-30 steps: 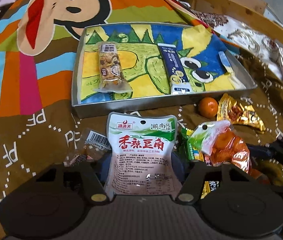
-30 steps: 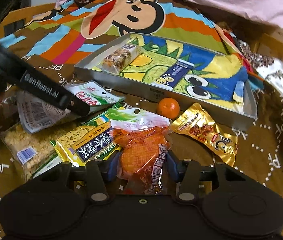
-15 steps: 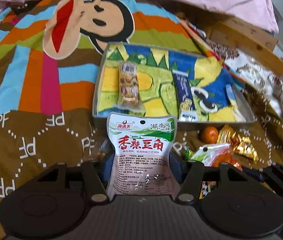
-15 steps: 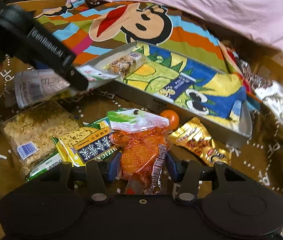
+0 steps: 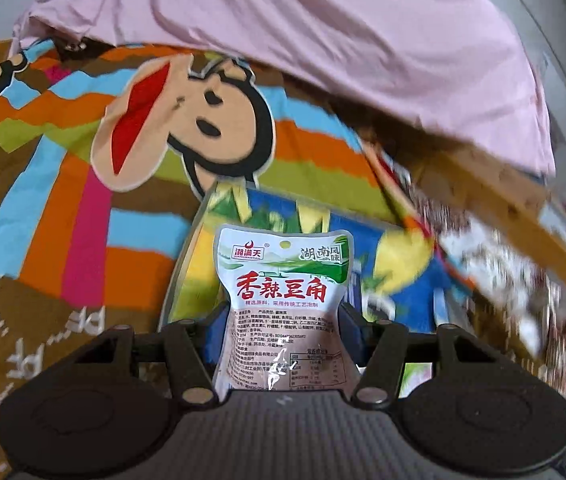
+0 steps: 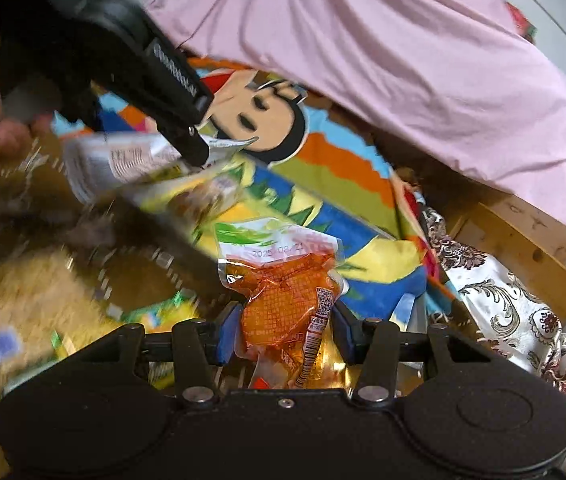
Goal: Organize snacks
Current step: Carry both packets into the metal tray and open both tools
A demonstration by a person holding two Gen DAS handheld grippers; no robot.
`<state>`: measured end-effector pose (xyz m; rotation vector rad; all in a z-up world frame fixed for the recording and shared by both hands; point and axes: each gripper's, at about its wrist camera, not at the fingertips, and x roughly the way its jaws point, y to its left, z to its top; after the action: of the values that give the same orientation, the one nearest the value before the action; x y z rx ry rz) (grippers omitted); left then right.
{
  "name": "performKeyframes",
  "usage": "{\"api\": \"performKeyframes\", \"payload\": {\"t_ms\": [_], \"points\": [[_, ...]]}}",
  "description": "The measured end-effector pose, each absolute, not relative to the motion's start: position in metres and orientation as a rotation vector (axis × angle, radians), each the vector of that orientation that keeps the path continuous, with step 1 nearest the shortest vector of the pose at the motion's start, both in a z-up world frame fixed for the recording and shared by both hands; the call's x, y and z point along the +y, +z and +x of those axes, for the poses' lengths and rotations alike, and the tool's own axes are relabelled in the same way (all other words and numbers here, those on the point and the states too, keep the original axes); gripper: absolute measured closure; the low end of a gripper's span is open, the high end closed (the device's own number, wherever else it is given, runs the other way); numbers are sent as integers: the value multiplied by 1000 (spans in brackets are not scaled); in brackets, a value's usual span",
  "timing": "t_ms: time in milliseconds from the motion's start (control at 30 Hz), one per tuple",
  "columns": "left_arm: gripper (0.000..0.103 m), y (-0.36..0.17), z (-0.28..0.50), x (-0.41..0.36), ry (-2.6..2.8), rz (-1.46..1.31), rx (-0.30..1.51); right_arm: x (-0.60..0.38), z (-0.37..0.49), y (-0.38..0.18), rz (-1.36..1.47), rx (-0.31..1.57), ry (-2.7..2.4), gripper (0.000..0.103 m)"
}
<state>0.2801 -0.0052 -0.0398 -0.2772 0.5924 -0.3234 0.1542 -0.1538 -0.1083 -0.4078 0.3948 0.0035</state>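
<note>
My left gripper (image 5: 281, 320) is shut on a white and green bean snack pouch (image 5: 283, 280) and holds it up over the near edge of the metal tray (image 5: 187, 256) with the dinosaur cloth. My right gripper (image 6: 285, 332) is shut on an orange snack packet (image 6: 283, 300) and holds it above the tray's blue and yellow cloth (image 6: 383, 280). In the right wrist view the left gripper (image 6: 195, 148) shows at upper left with the white pouch (image 6: 123, 160) in it, over a nut bar (image 6: 199, 196) in the tray.
Several blurred snack packs (image 6: 23, 304) lie on the brown blanket at the left. A pink quilt (image 5: 323, 40) lies behind the monkey blanket (image 5: 187, 120). A wooden bed frame (image 6: 523, 248) and a floral cloth (image 6: 515, 320) are at the right.
Both grippers have risen and moved forward toward the tray with their packets. The loose snacks, orange and gold packet have dropped out of the left view.
</note>
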Motion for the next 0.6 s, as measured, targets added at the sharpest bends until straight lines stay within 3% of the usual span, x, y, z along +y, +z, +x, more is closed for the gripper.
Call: {"api": "performKeyframes", "payload": {"t_ms": [267, 600], "points": [[42, -39, 323, -23, -310, -327, 476, -177, 207, -89, -345, 266, -71, 53], [42, -73, 356, -56, -376, -254, 461, -214, 268, -105, -249, 338, -153, 53]]}}
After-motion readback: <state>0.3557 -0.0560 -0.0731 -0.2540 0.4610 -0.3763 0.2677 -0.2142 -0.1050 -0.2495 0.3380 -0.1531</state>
